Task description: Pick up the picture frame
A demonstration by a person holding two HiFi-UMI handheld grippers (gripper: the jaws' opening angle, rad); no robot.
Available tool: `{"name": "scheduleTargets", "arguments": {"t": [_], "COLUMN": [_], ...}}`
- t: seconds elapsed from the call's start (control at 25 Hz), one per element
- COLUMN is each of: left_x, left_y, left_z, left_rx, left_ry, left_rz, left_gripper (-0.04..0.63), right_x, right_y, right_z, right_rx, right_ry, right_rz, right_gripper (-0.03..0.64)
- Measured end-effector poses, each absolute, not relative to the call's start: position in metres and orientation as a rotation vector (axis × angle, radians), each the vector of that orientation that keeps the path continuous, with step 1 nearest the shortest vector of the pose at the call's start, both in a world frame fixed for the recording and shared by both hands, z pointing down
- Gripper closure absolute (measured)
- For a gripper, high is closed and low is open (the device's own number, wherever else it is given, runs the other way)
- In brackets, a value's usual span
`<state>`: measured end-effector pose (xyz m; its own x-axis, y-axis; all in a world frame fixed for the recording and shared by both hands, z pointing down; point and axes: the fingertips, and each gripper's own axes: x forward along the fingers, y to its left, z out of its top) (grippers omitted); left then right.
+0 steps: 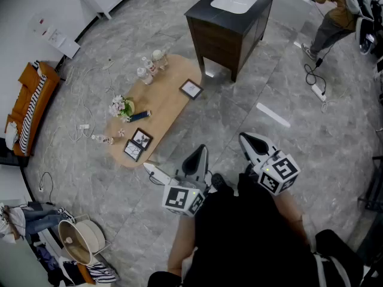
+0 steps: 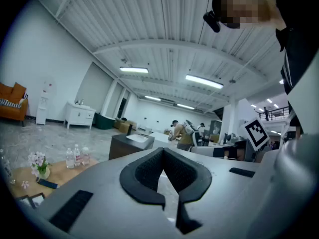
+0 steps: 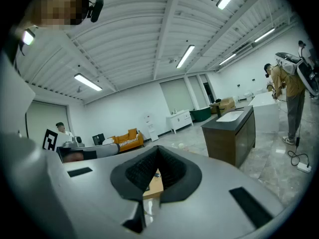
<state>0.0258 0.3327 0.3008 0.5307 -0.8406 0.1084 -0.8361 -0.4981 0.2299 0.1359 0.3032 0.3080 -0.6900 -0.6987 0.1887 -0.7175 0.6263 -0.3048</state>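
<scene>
Three picture frames lie on a low wooden table (image 1: pixel 170 109): one (image 1: pixel 191 89) at its far right edge, two dark ones (image 1: pixel 142 139) (image 1: pixel 133 150) at its near end. My left gripper (image 1: pixel 199 152) and right gripper (image 1: pixel 247 139) hang close to my body, short of the table, both pointing roughly level. Each is shut with nothing between its jaws. In the left gripper view the shut gripper (image 2: pixel 164 153) faces the room, with the table (image 2: pixel 55 176) low at the left. In the right gripper view a strip of the table (image 3: pixel 155 183) shows behind the shut gripper (image 3: pixel 158 151).
On the table stand several water bottles (image 1: pixel 148 70), a small flower bunch (image 1: pixel 121 107) and a dark blue object (image 1: pixel 139 116). A dark sink cabinet (image 1: pixel 230 23) stands beyond. An orange sofa (image 1: pixel 27 109), a round basket (image 1: pixel 81 241), floor cables (image 1: pixel 317 88) and a person (image 1: pixel 335 17) ring the space.
</scene>
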Motion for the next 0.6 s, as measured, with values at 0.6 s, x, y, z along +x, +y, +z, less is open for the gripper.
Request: {"name": "scheduleTargets", "arguments": {"t": [0.6], "left_x": [0.025], "left_y": [0.335], "left_z": [0.300], "left_rx": [2.555], "left_ry": [-1.352], "left_rz": [-0.042], "left_gripper": [0.592], "right_x": [0.125], "right_y": [0.305], "right_z": [0.298], "right_rx": [1.210], "right_ry": [-2.830], "right_rz": [0.579], "right_gripper": [0.604]}}
